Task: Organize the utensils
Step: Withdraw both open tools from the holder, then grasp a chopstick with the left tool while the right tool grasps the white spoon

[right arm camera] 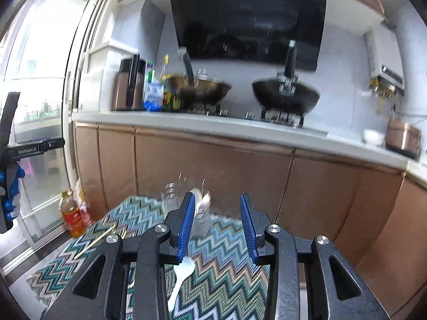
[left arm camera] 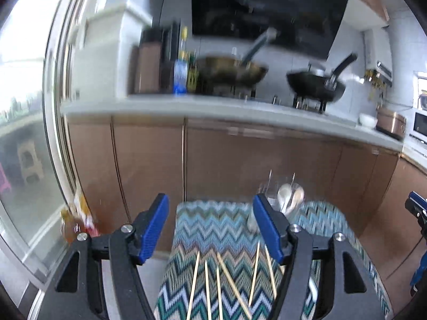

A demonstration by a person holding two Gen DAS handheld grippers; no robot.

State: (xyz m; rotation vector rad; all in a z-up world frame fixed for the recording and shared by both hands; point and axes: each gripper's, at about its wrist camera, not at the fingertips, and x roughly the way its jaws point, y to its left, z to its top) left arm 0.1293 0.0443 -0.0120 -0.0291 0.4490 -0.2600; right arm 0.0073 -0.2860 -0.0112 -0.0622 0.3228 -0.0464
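Several wooden chopsticks (left arm camera: 221, 280) lie loose on a zigzag-patterned cloth (left arm camera: 213, 226) below my left gripper (left arm camera: 210, 213), which is open and empty above them. A clear glass holder (left arm camera: 283, 200) with spoons in it stands at the cloth's far end. In the right wrist view the same holder (right arm camera: 200, 208) stands just ahead of my right gripper (right arm camera: 216, 213), which is open and empty. A white plastic spoon (right arm camera: 181, 277) lies on the cloth (right arm camera: 226, 266) under its left finger. A chopstick (right arm camera: 96, 240) lies at the left.
A counter (right arm camera: 186, 122) with brown cabinets runs behind the table, with two woks (right arm camera: 285, 93) on a stove and bottles (right arm camera: 153, 93). An oil bottle (right arm camera: 72, 218) stands on the floor by the glass door. The left gripper's body (right arm camera: 10, 160) shows at the left edge.
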